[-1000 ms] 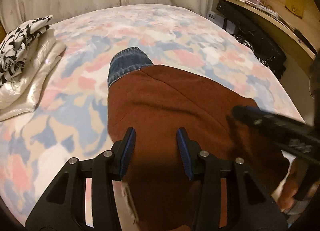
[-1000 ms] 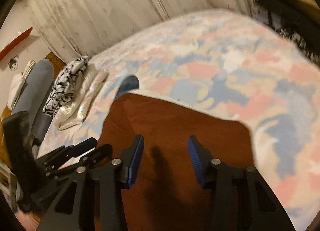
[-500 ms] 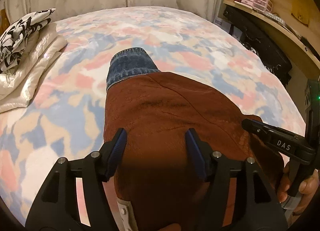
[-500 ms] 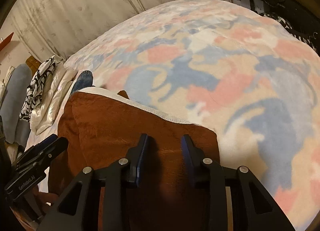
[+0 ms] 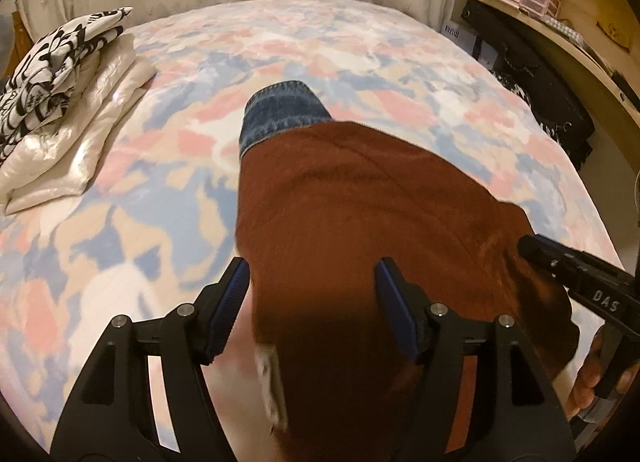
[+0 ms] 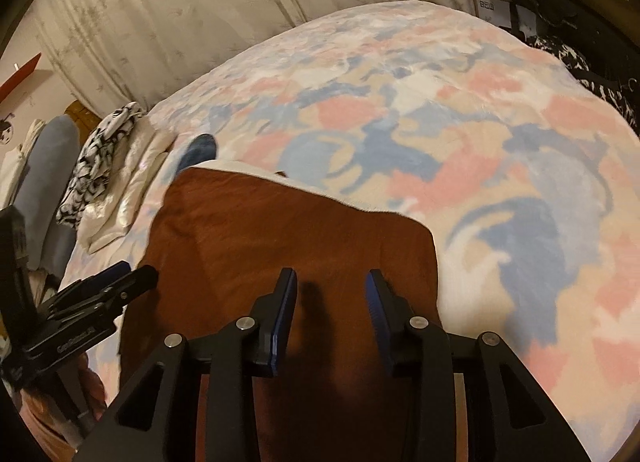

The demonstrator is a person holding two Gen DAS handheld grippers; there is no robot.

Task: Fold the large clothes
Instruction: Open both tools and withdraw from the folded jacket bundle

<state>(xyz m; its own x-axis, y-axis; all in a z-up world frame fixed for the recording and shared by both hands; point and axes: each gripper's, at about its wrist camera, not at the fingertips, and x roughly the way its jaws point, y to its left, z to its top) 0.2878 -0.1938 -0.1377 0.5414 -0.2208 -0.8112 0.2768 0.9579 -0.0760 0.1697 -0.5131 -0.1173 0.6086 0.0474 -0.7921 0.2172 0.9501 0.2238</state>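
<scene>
My left claw (image 5: 312,298) just widened, released above rust-brown garment (image 5: 360,214) at bed's (image 5: 120,222) near edge, my right claw (image 6: 331,304), stamped "DAS", parted, gripping nothing, denim cuff (image 5: 280,114) beyond.

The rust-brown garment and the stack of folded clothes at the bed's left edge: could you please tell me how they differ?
The rust-brown garment is one dark, single-coloured piece; the stack of folded clothes is pale cream with a black-and-white patterned piece on top. The garment lies under both grippers with a denim cuff poking out beyond it; the stack sits apart at the bed's edge, with no gripper near it. Both rest on the pastel bedspread.
</scene>
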